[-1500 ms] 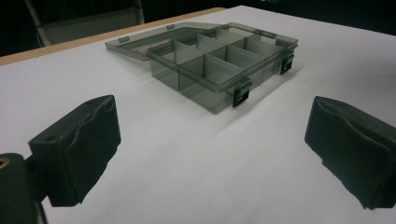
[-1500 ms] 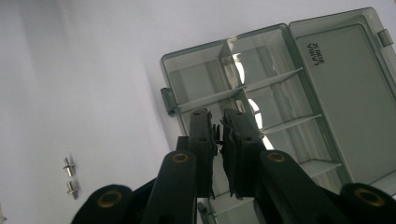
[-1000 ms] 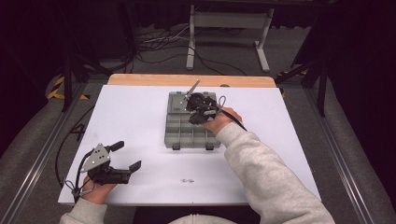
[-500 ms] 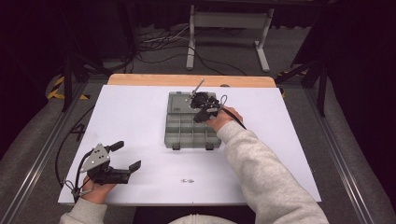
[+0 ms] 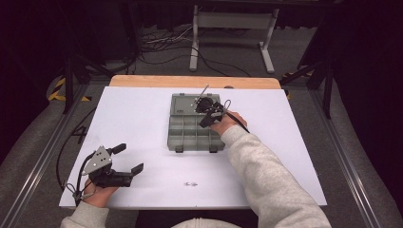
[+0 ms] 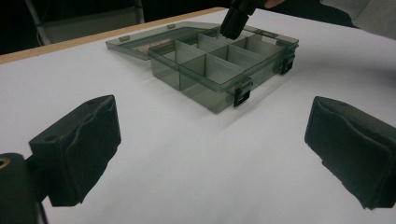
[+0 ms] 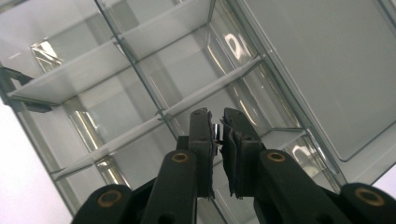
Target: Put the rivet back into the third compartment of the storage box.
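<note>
A grey see-through compartment box (image 5: 183, 128) lies open mid-table, its lid laid flat on the far side. My right gripper (image 5: 204, 123) points down into a right-hand compartment near the lid. In the right gripper view the right gripper (image 7: 217, 122) is shut on a small shiny metal piece (image 7: 216, 130) just above the box dividers (image 7: 140, 93). My left gripper (image 5: 129, 157) rests at the near left of the table, open and holding nothing. The left gripper view shows the left gripper (image 6: 212, 121) with pads (image 6: 79, 144) wide apart, facing the box (image 6: 205, 79) and the right gripper's tip (image 6: 232, 25).
Two or three tiny metal pieces (image 5: 191, 183) lie on the white tabletop (image 5: 142, 114) near its front edge. A wooden strip (image 5: 190, 81) runs along the far edge. Cables and a metal stand (image 5: 233, 28) are on the floor beyond.
My right gripper has come down a little into the box, still shut. The left gripper has stayed where it was.
</note>
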Action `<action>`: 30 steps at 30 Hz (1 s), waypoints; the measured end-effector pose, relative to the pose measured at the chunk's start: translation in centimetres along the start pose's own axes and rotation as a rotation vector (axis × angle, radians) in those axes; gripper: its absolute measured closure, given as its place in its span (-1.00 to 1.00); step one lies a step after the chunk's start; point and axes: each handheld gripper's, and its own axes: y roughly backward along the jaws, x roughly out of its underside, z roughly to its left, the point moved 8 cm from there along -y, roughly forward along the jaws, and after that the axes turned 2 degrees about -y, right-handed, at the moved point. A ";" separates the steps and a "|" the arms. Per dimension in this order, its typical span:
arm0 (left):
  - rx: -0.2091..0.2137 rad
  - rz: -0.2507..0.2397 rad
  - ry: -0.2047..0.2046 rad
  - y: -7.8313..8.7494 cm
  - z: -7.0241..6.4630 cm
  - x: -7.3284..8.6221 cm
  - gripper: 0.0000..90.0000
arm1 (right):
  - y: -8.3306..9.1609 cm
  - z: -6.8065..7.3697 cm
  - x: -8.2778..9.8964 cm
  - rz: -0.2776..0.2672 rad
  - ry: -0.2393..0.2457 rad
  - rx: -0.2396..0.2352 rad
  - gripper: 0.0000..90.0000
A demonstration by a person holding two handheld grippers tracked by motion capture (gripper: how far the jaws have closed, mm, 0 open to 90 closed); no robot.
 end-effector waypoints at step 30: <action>-0.003 0.005 0.000 -0.1 0.0 0.0 -0.91 | 6.0 4.3 -0.9 -0.168 0.065 0.031 -0.48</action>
